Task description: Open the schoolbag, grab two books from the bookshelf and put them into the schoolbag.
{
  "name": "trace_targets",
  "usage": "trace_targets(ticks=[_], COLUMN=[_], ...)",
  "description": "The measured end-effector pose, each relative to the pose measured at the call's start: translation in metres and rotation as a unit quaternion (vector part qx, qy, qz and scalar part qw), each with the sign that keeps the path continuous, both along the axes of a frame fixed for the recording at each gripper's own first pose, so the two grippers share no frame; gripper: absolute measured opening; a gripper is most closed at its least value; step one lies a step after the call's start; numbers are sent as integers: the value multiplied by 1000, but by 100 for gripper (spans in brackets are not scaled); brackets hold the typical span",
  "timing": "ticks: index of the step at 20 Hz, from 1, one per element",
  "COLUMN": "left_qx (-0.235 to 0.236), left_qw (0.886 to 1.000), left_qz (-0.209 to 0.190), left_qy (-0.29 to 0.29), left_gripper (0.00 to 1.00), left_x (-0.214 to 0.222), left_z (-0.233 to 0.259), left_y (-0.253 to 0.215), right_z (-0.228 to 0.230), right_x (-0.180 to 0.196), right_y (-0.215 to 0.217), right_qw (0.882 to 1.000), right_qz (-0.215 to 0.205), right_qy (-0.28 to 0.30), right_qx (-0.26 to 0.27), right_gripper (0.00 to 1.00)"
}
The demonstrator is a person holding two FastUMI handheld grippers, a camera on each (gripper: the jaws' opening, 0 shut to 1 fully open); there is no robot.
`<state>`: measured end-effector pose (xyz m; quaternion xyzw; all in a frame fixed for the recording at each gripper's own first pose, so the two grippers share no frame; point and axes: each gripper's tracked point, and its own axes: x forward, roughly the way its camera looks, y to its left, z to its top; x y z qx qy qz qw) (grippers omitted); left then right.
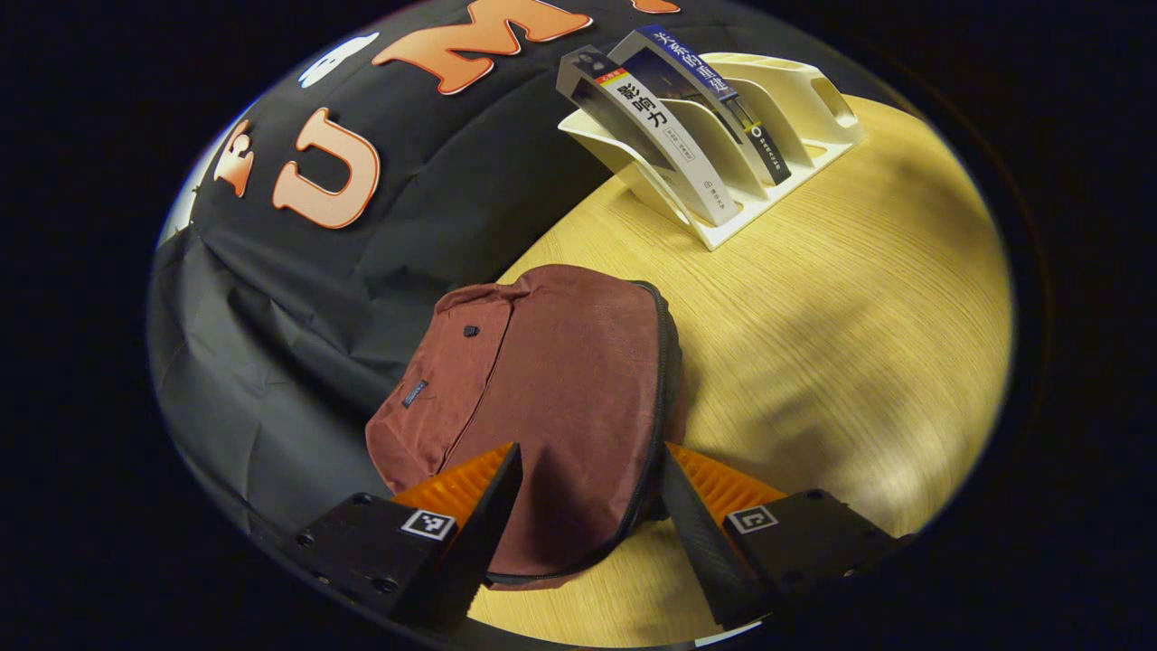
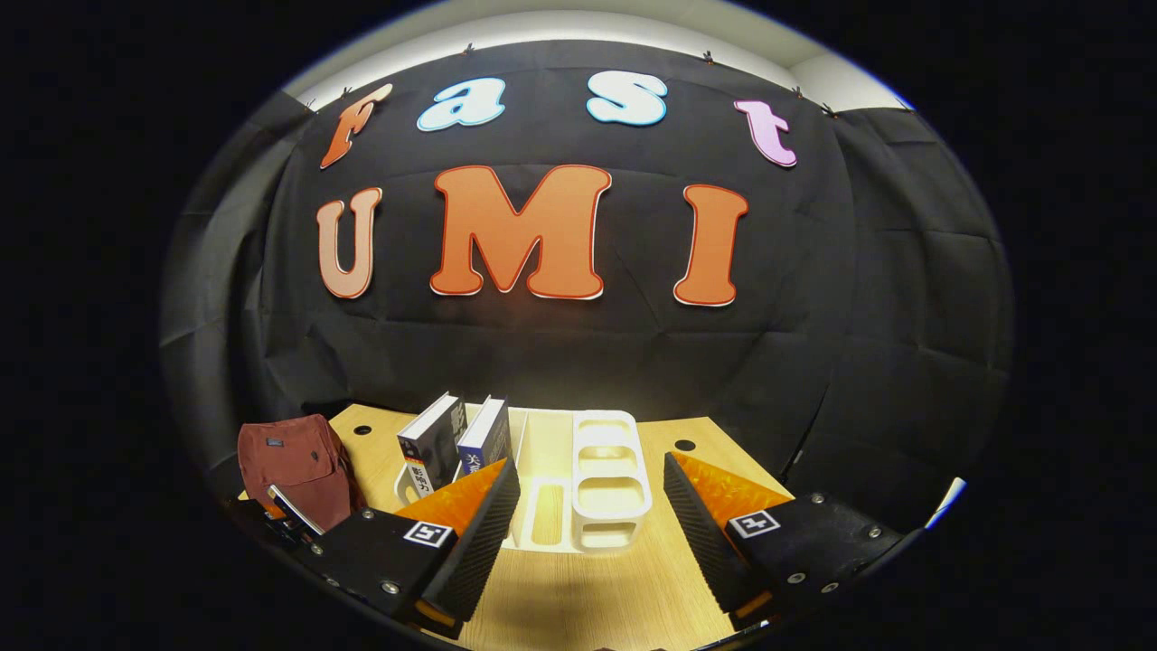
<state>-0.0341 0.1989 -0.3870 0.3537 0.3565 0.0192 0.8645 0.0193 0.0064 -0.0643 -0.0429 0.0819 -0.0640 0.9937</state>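
Schoolbag lies flat on the table at about nine o'clock from the bookshelf, its back edge against the booth cloth. Its zipper looks closed along the right side, so I judge the task barely begun: bag unopened, nothing packed.

The left gripper hangs just over the bag's near end, fingers spread wide, one on each side of the zipper run, gripping nothing. Whether they touch the fabric I cannot tell.

Moving right, two books lean in the rack's left slots, at about one o'clock from the bag in the left gripper view. The remaining slots stand vacant.

The right gripper faces the rack head-on at twelve o'clock, fingers released and apart, short of it, holding nothing. In the right gripper view the bag sits at about nine o'clock and the books at eleven.

Left to do: unzip, lift both books, drop them in.

Room looks generous: bare wood lies between bag and rack and in front of both. Tight spots are the cloth just behind the bag and the rack's dividers beside the books. The table's near edge sits close under both grippers.
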Motion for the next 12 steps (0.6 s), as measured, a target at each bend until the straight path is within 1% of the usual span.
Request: trace_targets(ticks=[1,2,3,4,5,6,7,10,11,12], left_qx=[-2,-6,-9,-11,-18,-27,-34,-69,-82,-92], left_qw=[1000,1000,1000,1000,1000,999,999,997,996,995], left_qz=[0,-1,-1,-3,-6,-9,-10,5,11,13], left_qy=[2,8,10,10,11,21,25,37,39,38], left_gripper=[98,76,71,57,54,46,42,16,15,12], left_x=[4,5,5,6,7,7,9,11,12,13], left_z=[1,-2,-1,3,6,6,10,22,26,32], left_y=[1,0,-2,-4,-7,-9,-9,-4,-3,-2], right_z=[1,2,2,1,1,0,-2,-4,-5,-5], right_x=[0,0,0,1,1,2,4,8,10,12], right_y=[1,2,3,4,5,6,7,12,14,16], right_qw=[1000,1000,1000,1000,1000,1000,1000,1000,1000,1000], right_qz=[-1,0,0,0,1,2,3,4,8,12], right_qy=[-1,-2,-2,-2,-1,1,5,14,16,18], right_qx=[0,0,0,-1,-1,0,1,14,15,14], right_gripper=[95,95,95,95,95,95,95,95,95,95])
